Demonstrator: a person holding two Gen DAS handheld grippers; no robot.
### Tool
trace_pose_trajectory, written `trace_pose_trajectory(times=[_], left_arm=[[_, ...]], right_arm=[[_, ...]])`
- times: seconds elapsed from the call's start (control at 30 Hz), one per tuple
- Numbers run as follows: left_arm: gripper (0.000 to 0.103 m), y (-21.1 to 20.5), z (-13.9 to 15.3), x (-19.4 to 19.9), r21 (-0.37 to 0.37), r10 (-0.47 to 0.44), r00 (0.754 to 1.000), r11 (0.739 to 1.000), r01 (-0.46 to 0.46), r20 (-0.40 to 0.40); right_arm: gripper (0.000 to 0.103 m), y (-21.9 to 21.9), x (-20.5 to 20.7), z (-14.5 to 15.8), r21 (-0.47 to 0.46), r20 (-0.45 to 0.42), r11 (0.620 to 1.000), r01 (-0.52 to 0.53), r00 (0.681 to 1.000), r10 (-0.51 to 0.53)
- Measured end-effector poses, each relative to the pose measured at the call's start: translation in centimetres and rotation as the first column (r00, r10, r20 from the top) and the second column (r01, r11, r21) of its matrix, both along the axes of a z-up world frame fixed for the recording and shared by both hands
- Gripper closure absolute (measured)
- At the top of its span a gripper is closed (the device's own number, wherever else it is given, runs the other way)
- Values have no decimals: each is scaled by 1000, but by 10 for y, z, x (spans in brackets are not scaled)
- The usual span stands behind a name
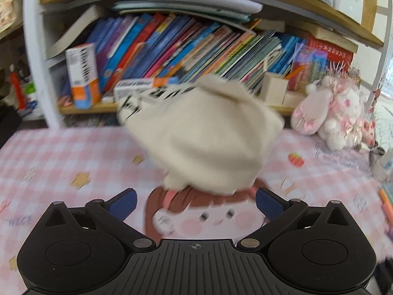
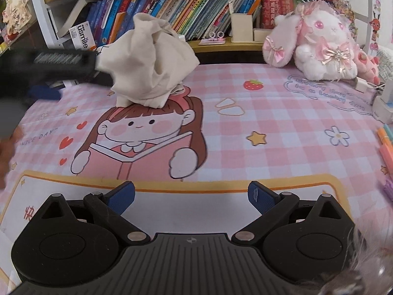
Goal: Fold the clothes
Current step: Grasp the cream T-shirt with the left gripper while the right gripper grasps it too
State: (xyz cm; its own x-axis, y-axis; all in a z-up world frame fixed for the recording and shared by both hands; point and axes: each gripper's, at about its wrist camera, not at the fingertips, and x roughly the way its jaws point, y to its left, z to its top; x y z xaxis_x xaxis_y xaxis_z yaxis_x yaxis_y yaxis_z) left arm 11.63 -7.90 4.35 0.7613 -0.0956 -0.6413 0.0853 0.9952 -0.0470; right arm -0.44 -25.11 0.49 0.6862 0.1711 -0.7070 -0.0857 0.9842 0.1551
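Left gripper (image 1: 195, 202) spread – level before bunched cream garment (image 1: 203, 135), right gripper (image 2: 191, 196) spread, low over pink mat (image 2: 270, 113)

A crumpled cream cloth garment (image 2: 149, 61) sits bunched on the pink checked desk mat (image 2: 282, 123), toward its back left. To its right, at the mat's far edge, a fluffy white-and-pink plush rabbit (image 2: 316, 41) rests. Behind both stands a wooden shelf of leaning books (image 2: 196, 5).
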Motion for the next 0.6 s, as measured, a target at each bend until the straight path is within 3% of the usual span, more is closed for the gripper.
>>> trace_pose_trajectory(times=[0.27, 0.3, 0.37, 0.4, 0.43, 0.5, 0.6], left_arm=[[1, -37, 3, 29, -11, -29, 999, 1000, 29, 41], [6, -41, 4, 32, -2, -25, 998, 1000, 25, 51], [36, -42, 7, 37, 23, 2, 997, 1000, -4, 82], [77, -39, 8, 41, 18, 22, 997, 1000, -23, 76], [94, -31, 8, 44, -15, 40, 998, 999, -39, 58], [94, -5, 10, 39, -124, 79, 994, 990, -69, 72], [95, 33, 22, 12, -210, 100, 989, 975, -75, 109]], right_arm=[[4, -21, -10, 0, 1, -18, 1000, 29, 999, -29], [4, -23, -11, 0, -2, -17, 1000, 31, 999, -31], [4, -23, -12, 1, -5, -13, 1000, 29, 1000, -29], [4, -23, -13, 2, -5, -11, 1000, 24, 1000, -24], [4, -23, -13, 3, -6, -8, 1000, 20, 1000, -20], [5, -20, -13, 5, -6, 2, 1000, 2, 1000, -2], [6, -10, -11, 10, -18, 23, 999, -39, 999, 40]])
